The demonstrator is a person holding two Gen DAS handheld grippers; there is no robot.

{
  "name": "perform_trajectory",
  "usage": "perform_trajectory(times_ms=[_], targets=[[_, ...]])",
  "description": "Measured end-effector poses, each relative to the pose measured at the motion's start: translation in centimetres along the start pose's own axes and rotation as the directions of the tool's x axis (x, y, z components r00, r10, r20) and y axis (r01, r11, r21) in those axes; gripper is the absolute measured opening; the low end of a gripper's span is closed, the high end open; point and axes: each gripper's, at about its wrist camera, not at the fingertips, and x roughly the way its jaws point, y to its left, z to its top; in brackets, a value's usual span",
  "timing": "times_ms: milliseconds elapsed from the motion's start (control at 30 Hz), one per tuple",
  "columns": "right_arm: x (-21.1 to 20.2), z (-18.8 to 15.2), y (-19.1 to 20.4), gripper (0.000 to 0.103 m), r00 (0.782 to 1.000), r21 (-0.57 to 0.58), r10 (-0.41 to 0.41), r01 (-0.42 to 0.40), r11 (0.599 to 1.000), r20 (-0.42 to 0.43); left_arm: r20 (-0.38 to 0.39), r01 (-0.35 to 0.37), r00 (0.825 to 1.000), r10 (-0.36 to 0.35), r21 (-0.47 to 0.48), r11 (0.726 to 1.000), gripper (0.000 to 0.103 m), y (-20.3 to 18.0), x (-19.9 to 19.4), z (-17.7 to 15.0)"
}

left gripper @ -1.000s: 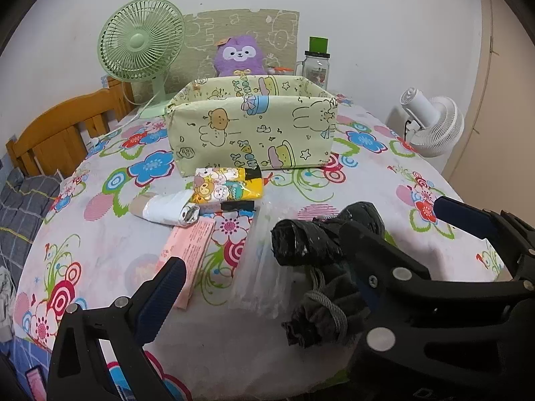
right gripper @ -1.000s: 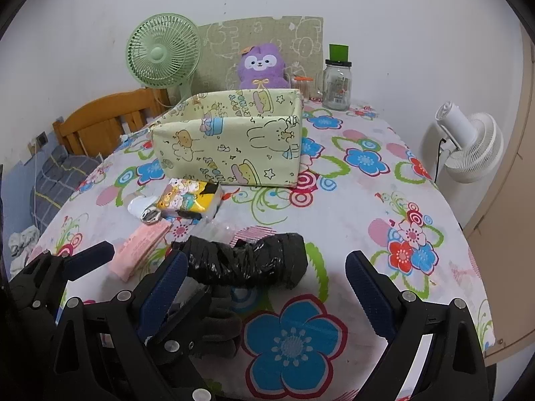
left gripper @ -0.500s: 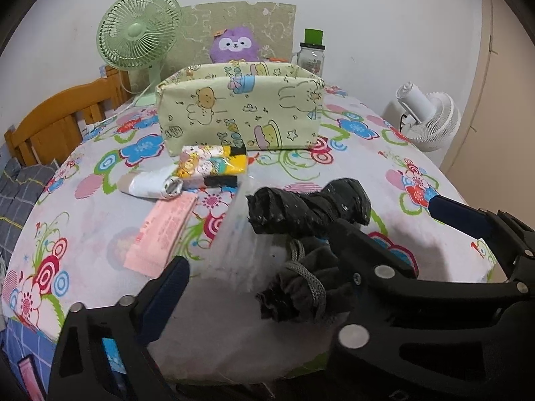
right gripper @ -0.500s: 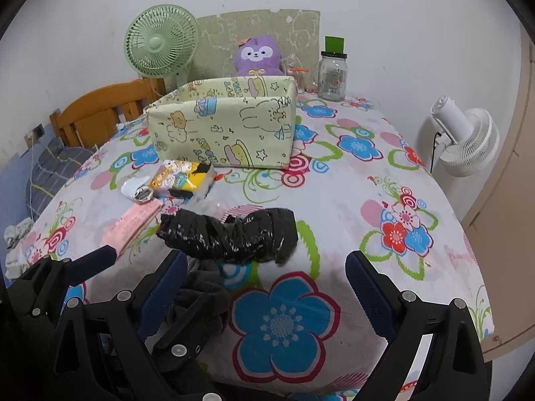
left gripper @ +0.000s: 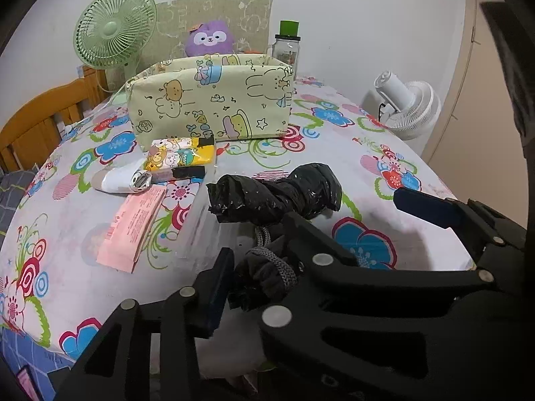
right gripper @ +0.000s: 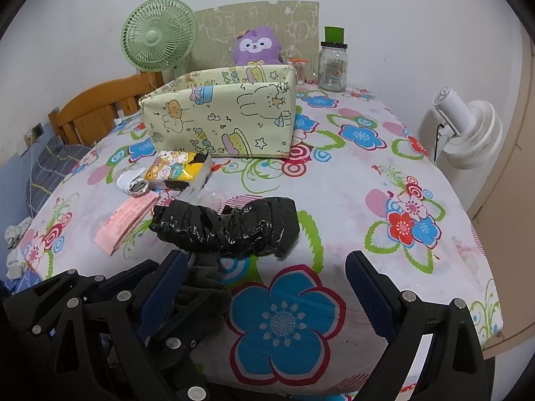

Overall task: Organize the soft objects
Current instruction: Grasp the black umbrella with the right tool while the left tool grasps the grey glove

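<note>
Two grippers are in view over the floral tabletop (right gripper: 351, 180). The left gripper (left gripper: 260, 274) has just been closing its fingers, and they now sit clamped on the dark grey cloth (left gripper: 267, 277) with its braided cord, at the near edge. The right gripper (right gripper: 264, 280) holds nothing; its fingers stand wide apart above the blue flower print.

The black roll (right gripper: 227, 224) lies just beyond the cloth, and whether they touch cannot be told. The open fabric bin (right gripper: 227, 120) stands well behind, past a tissue pack (right gripper: 179, 168), a white tube (right gripper: 132, 182) and a pink packet (right gripper: 125, 220).

Risks noted:
- The grip appears to bite only a bunched fold. Limp cloth could slide out on the lift.
- The cord trails toward the roll. If snagged, it may drag the roll off line or toward the edge.
- A clear plastic sheet (left gripper: 200, 214) lies beside the cloth. It may cling and come up with it.
- A low carry to the bin could sweep the small items in between.
</note>
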Motion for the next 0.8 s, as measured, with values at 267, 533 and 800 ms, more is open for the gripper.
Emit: perform_trajectory(times_ms=[267, 533, 800], targets=[[0.3, 0.7, 0.5, 0.097, 1.000, 0.002, 0.021, -0.021, 1.000, 0.005, 0.032, -0.020, 0.999, 0.020, -0.003, 1.000, 0.041, 0.8, -0.8, 0.5], [1.3, 1.9, 1.3, 0.097, 0.999, 0.014, 0.047, -0.047, 0.999, 0.008, 0.033, -0.069, 0.997, 0.070, -0.040, 0.997, 0.040, 3.1, -0.4, 1.5], [3.3, 3.3, 2.1, 0.097, 0.998, 0.007, 0.056, -0.056, 0.998, -0.006, 0.022, -0.062, 0.998, 0.064, -0.072, 0.995, 0.041, 4.6, 0.8, 2.4]])
